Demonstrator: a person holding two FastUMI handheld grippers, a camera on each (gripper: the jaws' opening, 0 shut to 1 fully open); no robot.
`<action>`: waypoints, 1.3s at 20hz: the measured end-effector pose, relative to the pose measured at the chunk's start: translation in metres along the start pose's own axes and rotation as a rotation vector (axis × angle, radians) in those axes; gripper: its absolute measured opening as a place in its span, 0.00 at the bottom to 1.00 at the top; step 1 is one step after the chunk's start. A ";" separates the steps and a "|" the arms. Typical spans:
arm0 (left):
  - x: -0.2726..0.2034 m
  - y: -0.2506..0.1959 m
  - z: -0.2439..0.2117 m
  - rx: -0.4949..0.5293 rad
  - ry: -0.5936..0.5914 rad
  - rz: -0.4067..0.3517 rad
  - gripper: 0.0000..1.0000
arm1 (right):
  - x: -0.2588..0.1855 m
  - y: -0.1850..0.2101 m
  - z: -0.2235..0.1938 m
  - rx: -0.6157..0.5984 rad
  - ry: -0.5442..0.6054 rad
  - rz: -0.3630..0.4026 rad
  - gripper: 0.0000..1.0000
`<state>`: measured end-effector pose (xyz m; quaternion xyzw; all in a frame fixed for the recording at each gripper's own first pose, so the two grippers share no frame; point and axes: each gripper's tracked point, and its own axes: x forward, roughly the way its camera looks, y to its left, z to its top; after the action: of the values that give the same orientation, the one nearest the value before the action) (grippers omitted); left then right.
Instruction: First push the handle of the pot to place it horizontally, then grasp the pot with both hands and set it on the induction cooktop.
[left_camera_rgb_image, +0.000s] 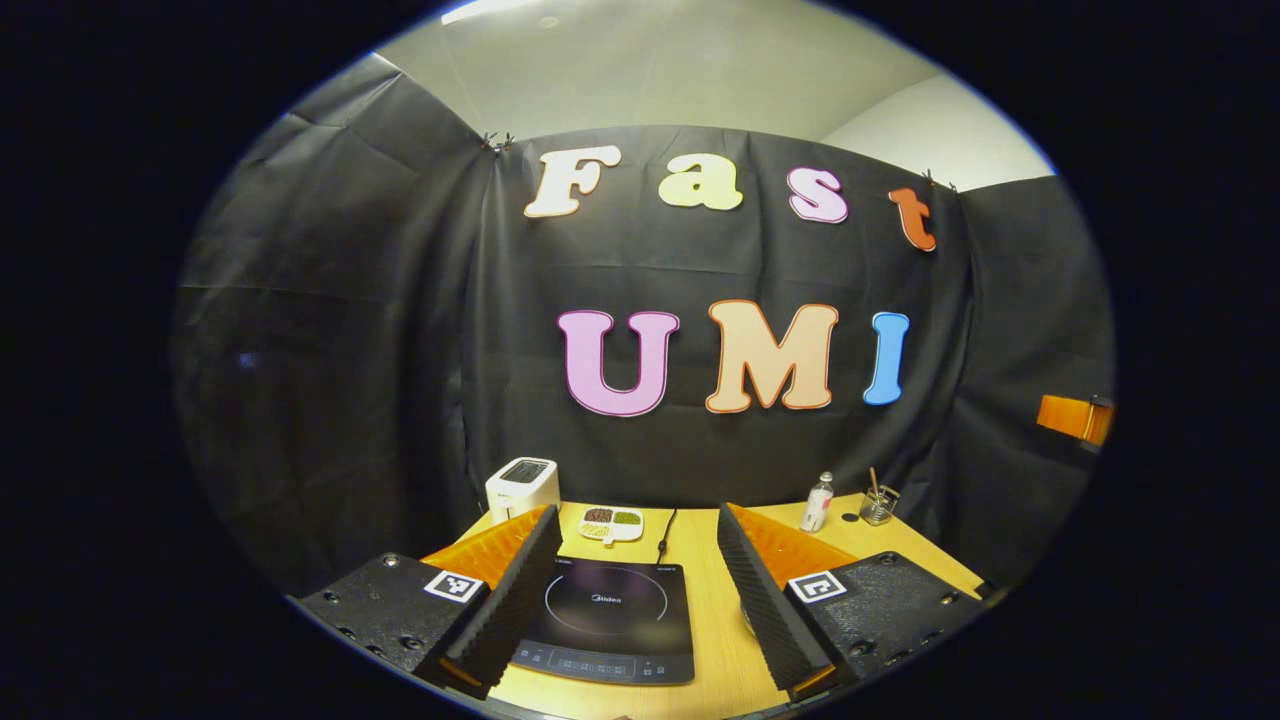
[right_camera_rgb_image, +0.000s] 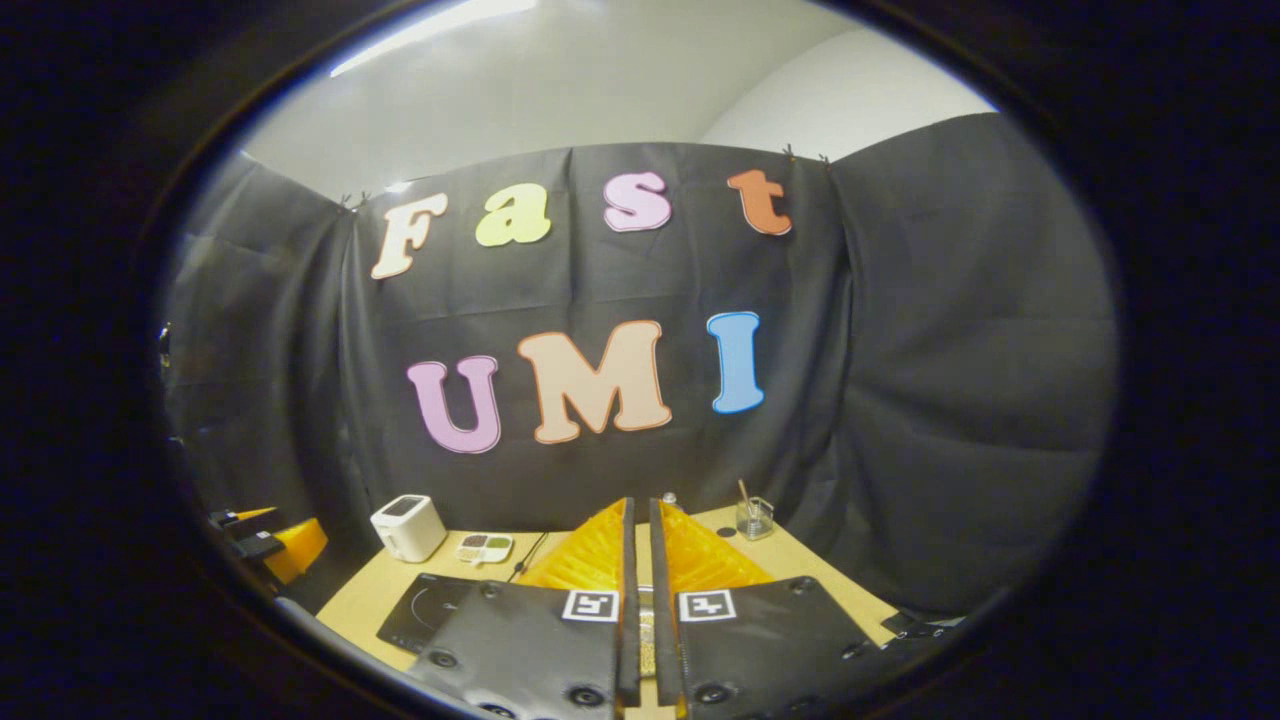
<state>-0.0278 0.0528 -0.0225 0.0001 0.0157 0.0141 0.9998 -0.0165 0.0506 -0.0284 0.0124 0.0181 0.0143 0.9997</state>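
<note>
Left gripper view: your left gripper (left_camera_rgb_image: 640, 590) is spread wide at lower centre, framing the induction cooktop (left_camera_rgb_image: 605, 620); toaster (left_camera_rgb_image: 522, 487) behind it. Right gripper (right_camera_rgb_image: 637, 600) is clenched, gripping nothing. Pot hidden, place unknown. Handle push not started; find the pot first.

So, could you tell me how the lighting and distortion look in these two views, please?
Left gripper view: fisheye bends the booth wall; a ceiling light glares at top; the induction cooktop is sharp with mild sheen. Right gripper view: dimmer, a bright light streak at top left, the toaster slightly soft.
</note>
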 end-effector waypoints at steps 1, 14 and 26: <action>0.001 0.002 -0.002 0.000 0.003 0.001 0.92 | 0.001 -0.001 -0.005 -0.006 0.012 -0.006 0.01; 0.010 0.016 -0.022 0.012 0.050 -0.001 0.92 | 0.000 0.009 -0.100 0.020 0.236 -0.027 0.07; 0.030 0.016 -0.043 0.028 0.103 -0.035 0.95 | -0.013 -0.017 -0.200 0.210 0.526 -0.143 0.09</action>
<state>0.0004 0.0698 -0.0667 0.0133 0.0672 -0.0035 0.9976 -0.0368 0.0377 -0.2282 0.1102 0.2789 -0.0552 0.9524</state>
